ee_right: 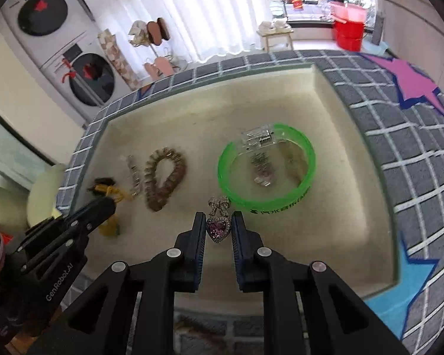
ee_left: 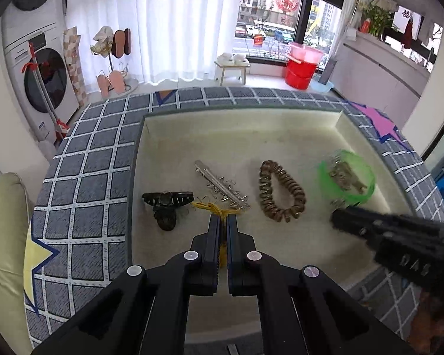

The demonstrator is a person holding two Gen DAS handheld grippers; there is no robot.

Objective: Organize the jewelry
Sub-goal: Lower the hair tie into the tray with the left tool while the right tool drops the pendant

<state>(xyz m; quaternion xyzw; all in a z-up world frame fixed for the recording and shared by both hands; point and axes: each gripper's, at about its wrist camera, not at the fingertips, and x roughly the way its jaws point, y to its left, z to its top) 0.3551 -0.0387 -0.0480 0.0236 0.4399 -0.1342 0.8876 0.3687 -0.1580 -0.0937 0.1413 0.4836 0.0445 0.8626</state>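
A cream tray (ee_left: 281,124) holds a dark claw clip (ee_left: 165,201), a silver hair clip (ee_left: 219,185), a brown coil hair tie (ee_left: 281,190) and a green bangle (ee_left: 347,177) with a small clear piece inside. My left gripper (ee_left: 223,220) is shut on a yellow tassel cord (ee_left: 211,207) just above the tray floor. My right gripper (ee_right: 219,222) is shut on a pink heart pendant with a bow (ee_right: 219,224), in front of the green bangle (ee_right: 266,165). The right gripper also shows in the left wrist view (ee_left: 384,230).
The tray (ee_right: 355,136) sits on a grey grid-patterned cloth (ee_left: 88,162) with coloured stars. A cream cushion (ee_left: 3,236) lies at the left. Washing machines, a shoe rack, a stool and red buckets stand beyond the table.
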